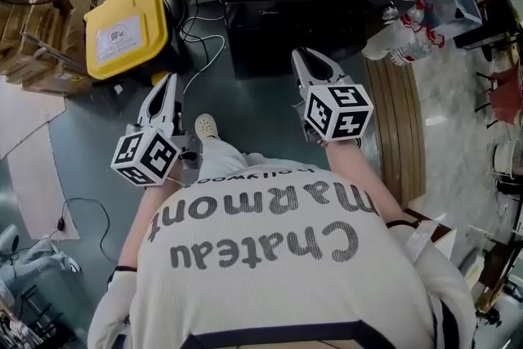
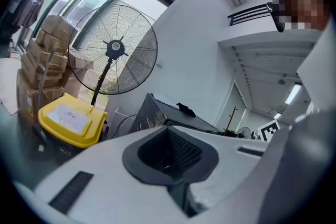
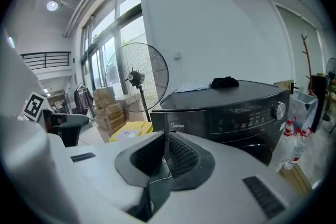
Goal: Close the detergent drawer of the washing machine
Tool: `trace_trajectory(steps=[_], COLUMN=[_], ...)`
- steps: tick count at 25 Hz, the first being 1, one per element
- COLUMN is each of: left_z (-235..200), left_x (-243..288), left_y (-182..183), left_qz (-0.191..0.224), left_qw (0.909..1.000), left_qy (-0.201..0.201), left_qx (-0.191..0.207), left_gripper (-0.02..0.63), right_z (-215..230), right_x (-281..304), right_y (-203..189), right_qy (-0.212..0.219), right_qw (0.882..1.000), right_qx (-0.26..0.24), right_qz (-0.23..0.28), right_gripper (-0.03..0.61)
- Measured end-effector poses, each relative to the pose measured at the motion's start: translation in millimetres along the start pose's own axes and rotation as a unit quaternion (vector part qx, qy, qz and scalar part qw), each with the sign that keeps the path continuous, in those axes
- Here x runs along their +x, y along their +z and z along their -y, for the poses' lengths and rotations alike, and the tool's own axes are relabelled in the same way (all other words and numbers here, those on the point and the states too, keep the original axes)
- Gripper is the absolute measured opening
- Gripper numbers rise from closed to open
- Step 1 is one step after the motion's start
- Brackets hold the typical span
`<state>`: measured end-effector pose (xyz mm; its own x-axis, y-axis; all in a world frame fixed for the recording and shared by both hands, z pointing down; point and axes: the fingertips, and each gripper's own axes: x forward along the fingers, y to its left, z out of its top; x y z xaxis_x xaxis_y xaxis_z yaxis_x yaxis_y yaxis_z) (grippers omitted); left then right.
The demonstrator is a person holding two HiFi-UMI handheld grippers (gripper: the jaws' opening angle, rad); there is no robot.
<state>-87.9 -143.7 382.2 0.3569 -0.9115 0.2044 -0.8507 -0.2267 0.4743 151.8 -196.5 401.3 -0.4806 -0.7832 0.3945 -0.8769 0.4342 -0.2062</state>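
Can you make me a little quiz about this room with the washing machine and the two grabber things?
1. True or false: the right hand-held gripper is holding a cup.
2. What colour is the lid of the bin beside the washing machine? A red, B yellow, C green.
3. Fill the gap: the tall thing with a round wire cage near the bin is a ____.
Key: 1 false, its jaws are together with nothing between them. 2 B. 3 fan.
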Motion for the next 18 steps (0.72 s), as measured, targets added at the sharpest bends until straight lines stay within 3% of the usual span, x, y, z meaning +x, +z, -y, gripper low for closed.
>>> trace_trajectory(steps=[18], left_z=[-3.7], left_x=[-21.2], left_y=[-2.6], left_qz=[0.003], left_qw=[0.9999], left_qy=[0.015], left_qx=[-0.002], left_gripper=[0.008], right_z=[-1.7], right_x=[-3.5], right_y=[-23.6], right_qy=[-0.002], right_qw=[0.999], right_qx=[0.027], right_qz=[-0.039], right_gripper=[0.046])
